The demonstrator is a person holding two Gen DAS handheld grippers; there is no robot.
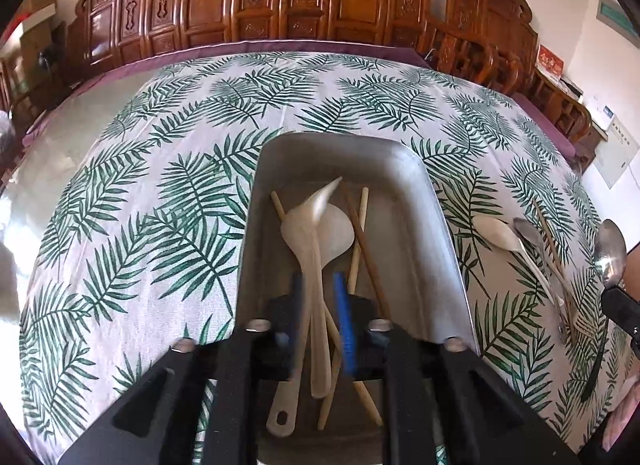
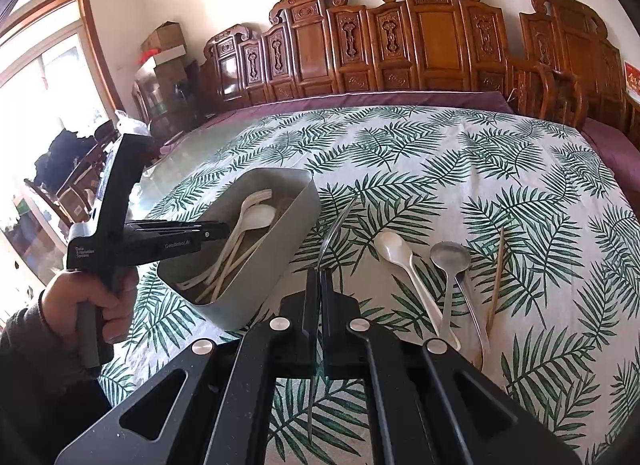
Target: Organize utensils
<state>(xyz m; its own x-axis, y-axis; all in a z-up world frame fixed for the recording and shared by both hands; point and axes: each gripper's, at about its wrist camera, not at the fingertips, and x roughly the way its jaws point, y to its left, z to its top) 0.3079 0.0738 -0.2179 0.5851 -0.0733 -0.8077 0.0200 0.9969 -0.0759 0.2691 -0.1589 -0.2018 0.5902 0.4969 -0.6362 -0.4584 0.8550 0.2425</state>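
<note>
Grey rectangular bin (image 1: 436,225) sits on the table (image 1: 168,201), left of centre, on a palm-leaf cloth. Contents: a white ladle-like spoon (image 1: 320,233) with broad bowl toward the far end; a second pale utensil lying over it, blurred, its tip pointing to the far wall; a cream handle with a hanging hole (image 1: 282,417) at the near end; several chopsticks (image 1: 370,265), pale and brown, lying lengthwise. From the right wrist view the same bin (image 2: 280,241) shows pale spoons and sticks heaped along its length.

Left tongs (image 1: 320,325) hover over the near end of the bin, pointing steeply down. Blue-padded fingers (image 1: 344,321) stand a little apart, one on each side of the pale handle; whether either pad touches the handle cannot be told.

Right tongs (image 2: 320,293) are together, clamped on a thin metal utensil (image 2: 334,229) held edge-on; it sticks out forward over the cloth, just right of the bin. What kind of utensil cannot be told here.

Loose on the cloth, right of the bin: a white plastic spoon (image 2: 400,257), a metal spoon (image 2: 450,261), another metal handle beside it, and a single chopstick (image 2: 496,277), all lying near to far.

A hand (image 2: 86,297) in a dark sleeve grips the left tool's handle. Carved wooden panels (image 2: 420,41) line the far wall.
</note>
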